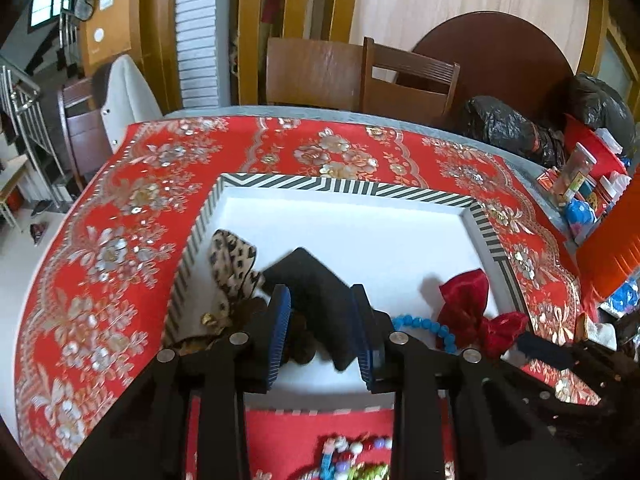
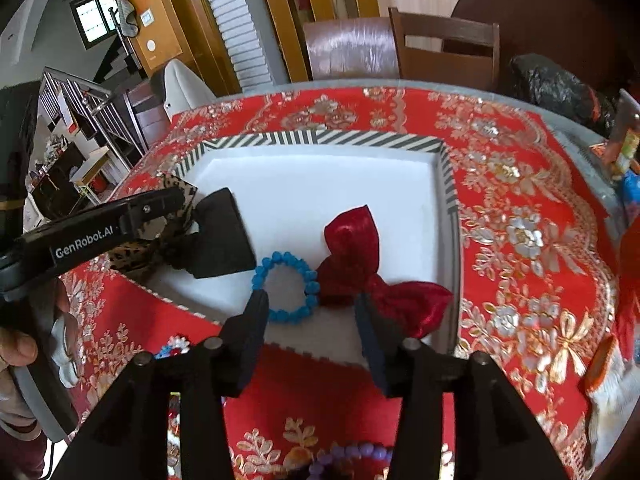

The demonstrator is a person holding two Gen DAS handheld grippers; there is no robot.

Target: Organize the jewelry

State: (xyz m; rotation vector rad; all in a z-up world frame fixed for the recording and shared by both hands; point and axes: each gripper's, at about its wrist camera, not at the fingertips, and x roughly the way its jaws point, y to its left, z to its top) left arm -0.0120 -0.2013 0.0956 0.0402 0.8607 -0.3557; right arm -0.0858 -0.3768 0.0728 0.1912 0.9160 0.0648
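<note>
Left hand-held gripper [image 1: 322, 330]: blue ribbed fingers [image 1: 280, 332] stand apart on either side of the black bow; from either view I cannot tell whether the pads press it or merely flank it.
Right hand-held gripper [image 2: 310, 340]: jaws wide apart, holding nothing, poised over the near edge of the tray with the blue bracelet and red bow just beyond its tips.
Desk [image 1: 192, 114]: grey-edged, covered by a red tablecloth [image 1: 120, 208] with gold and silver flowers.
Tray [image 1: 360, 190]: white inside, black-and-white striped rim, lying on the cloth in the middle of the desk.
Black bow [image 1: 316, 280]: dark fabric piece in the tray's near left part, between the left fingers.
Red bow [image 2: 352, 248]: shiny satin, in the tray's near right part, touching the bracelet.
Leopard-print bow [image 1: 234, 256]: at the tray's left wall, beside the black bow.
Blue bracelet [image 2: 286, 286]: ring of round beads lying flat in the tray, near its front rim.
Bead strands [image 2: 348, 454]: multicoloured, on the cloth in front of the tray, partly hidden.
</note>
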